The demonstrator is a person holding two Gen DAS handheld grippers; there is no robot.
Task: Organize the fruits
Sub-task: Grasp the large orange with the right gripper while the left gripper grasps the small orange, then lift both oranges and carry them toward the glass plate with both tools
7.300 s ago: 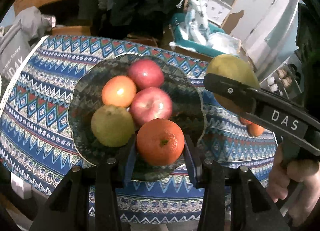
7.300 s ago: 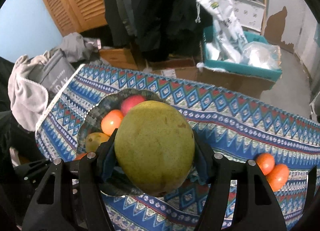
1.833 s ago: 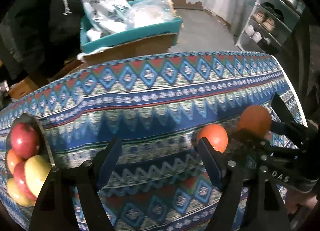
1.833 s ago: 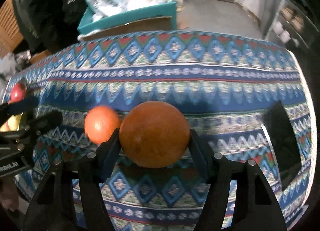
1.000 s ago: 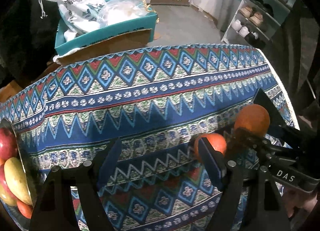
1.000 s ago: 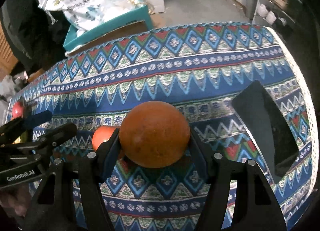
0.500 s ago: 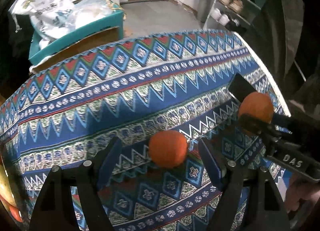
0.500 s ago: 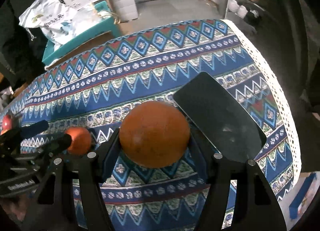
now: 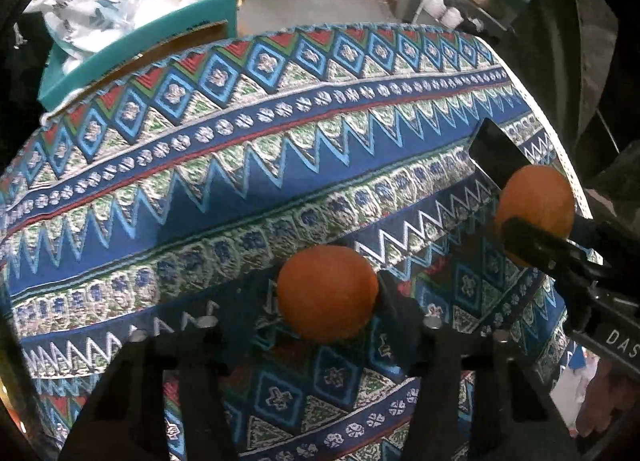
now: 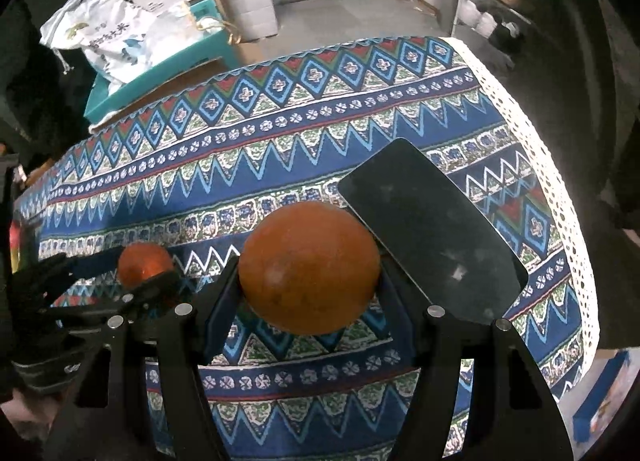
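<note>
left tongs [image 9: 326,297], closed on a small round orange tangerine [image 9: 327,293] that sits low over the counter [image 9: 240,165], which is draped in a blue zigzag-patterned woven cloth. right tongs [image 10: 310,273], gripping a larger round dull-orange fruit [image 10: 309,266] above the same cloth, just beside a flat black rectangular slab [image 10: 432,229] lying near the counter's lace-trimmed edge. step in hand, as judged: pickup of the last two loose fruits, both now clamped. the next move calls for lifting each fruit clear of the cloth and carrying it to wherever the fruits are gathered, which is outside both views. both fruits are near-spherical: no long axis shows, and no stem end can be made out, so their pointing cannot be told.
</note>
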